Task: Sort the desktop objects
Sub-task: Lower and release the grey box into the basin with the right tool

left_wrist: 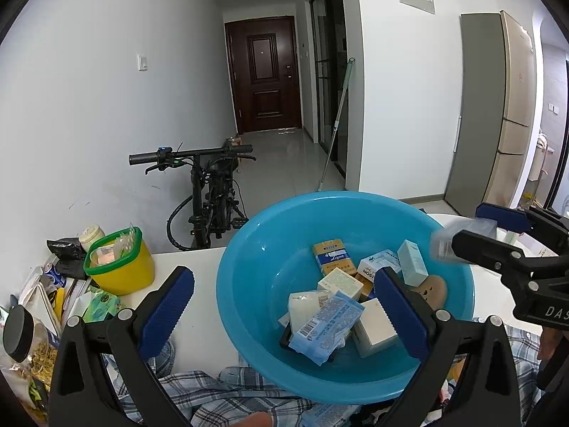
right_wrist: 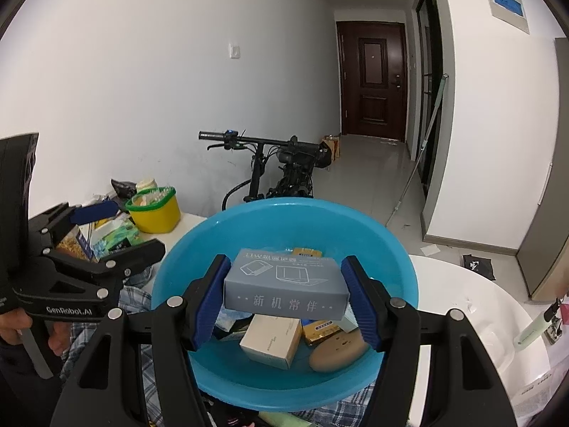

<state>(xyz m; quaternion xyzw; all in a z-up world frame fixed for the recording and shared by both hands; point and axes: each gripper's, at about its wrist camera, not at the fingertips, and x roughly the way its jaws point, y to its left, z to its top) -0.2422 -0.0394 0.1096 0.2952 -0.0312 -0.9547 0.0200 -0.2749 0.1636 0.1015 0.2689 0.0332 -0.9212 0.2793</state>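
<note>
Holding grey box between closed pads, right tool above blue basin | left tool open, empty, at basin's 9 o'clock rim | yellow bin on bench, 10 o'clock.

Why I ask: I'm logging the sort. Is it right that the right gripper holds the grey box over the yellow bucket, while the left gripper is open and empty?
Not quite. The right gripper holds the grey box over the blue basin, not the yellow bucket; the right wrist view shows it. The left gripper is indeed open and empty.
</note>
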